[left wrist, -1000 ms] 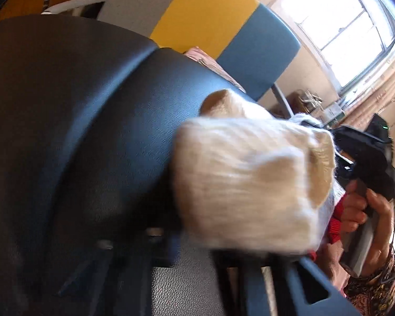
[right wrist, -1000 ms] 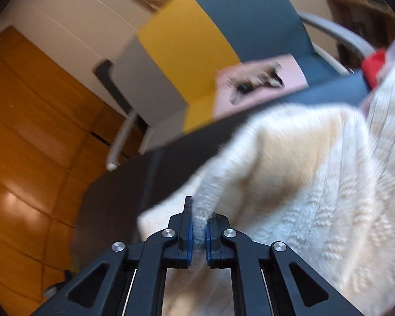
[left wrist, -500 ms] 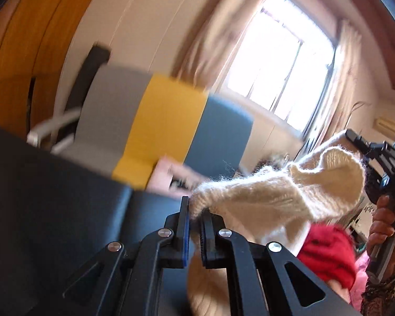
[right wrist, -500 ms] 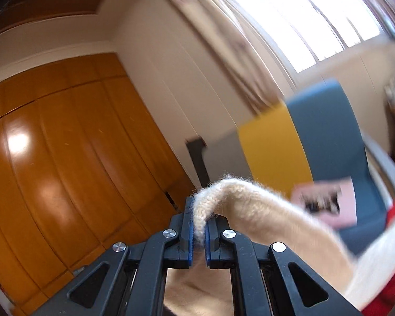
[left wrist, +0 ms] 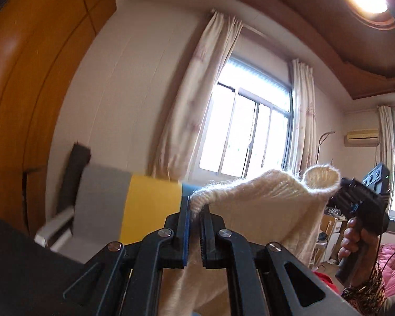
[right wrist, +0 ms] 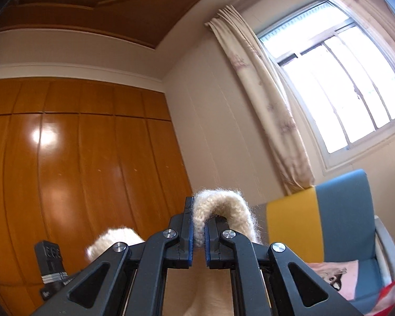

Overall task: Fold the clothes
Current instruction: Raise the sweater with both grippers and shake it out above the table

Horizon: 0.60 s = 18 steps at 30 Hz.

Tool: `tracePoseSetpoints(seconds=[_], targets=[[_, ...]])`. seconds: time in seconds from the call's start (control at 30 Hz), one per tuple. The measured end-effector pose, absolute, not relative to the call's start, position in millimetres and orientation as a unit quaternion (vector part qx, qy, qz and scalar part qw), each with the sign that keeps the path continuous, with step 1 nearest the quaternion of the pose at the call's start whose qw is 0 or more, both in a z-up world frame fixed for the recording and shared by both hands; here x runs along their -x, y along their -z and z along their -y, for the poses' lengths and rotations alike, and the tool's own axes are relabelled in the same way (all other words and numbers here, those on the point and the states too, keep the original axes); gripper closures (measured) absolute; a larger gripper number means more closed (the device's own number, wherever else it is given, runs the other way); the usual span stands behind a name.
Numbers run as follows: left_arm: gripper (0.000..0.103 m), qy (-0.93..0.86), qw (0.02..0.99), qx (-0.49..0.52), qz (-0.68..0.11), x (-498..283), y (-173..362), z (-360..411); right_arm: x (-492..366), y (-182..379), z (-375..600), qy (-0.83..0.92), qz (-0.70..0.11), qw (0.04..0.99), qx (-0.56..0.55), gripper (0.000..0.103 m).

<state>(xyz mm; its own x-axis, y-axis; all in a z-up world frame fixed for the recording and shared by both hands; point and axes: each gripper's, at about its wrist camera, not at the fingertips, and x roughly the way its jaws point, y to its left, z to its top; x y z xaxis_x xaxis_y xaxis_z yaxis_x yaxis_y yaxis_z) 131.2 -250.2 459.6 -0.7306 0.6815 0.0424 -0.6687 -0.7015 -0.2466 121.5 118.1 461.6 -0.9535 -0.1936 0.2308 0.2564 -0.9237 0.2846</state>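
Note:
A cream knitted sweater (left wrist: 266,210) hangs in the air between my two grippers. My left gripper (left wrist: 194,210) is shut on one edge of it. My right gripper (right wrist: 198,218) is shut on another edge of the sweater (right wrist: 223,208), which loops over the fingertips. In the left wrist view the right gripper's body and the hand holding it (left wrist: 360,226) are at the right, level with the sweater's top. In the right wrist view the left gripper's body (right wrist: 51,266) is at the lower left. The sweater's lower part is hidden below both views.
A chair with grey, yellow and blue panels (left wrist: 144,210) stands under the window (left wrist: 250,137); in the right wrist view a pink item (right wrist: 334,273) lies on its seat. Orange wooden wardrobe doors (right wrist: 79,171) fill the left. Red cloth (left wrist: 326,281) lies low right.
Both grippers have risen, lifting the sweater off the dark surface into the air. The views now tilt up to the wall, window and ceiling. Both grips are unchanged.

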Motion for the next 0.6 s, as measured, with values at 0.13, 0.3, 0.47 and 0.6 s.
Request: tracePoseSetpoints(seconds=[0.13, 0.3, 0.47, 0.6], targets=[[0.098, -0.923, 0.364, -0.009, 0.125, -177.9, -492.9, 283.8, -148.0, -475.1, -102.9, 0.971, 0.145, 0.141, 0.131, 0.097], [0.098, -0.922, 0.361, -0.021, 0.14, -212.0, -514.0, 306.0, -183.5, -478.6, -83.5, 0.964, 0.119, 0.183, 0.154, 0.097], [0.098, -0.928, 0.346, -0.022, 0.136, -219.0, -509.1, 310.4, -194.3, -461.4, -79.0, 0.967, 0.117, 0.184, 0.131, 0.097], [0.098, -0.931, 0.339, 0.016, 0.131, -182.1, -489.8, 299.3, -154.9, -412.3, -83.0, 0.978, 0.138, 0.143, 0.067, 0.097]])
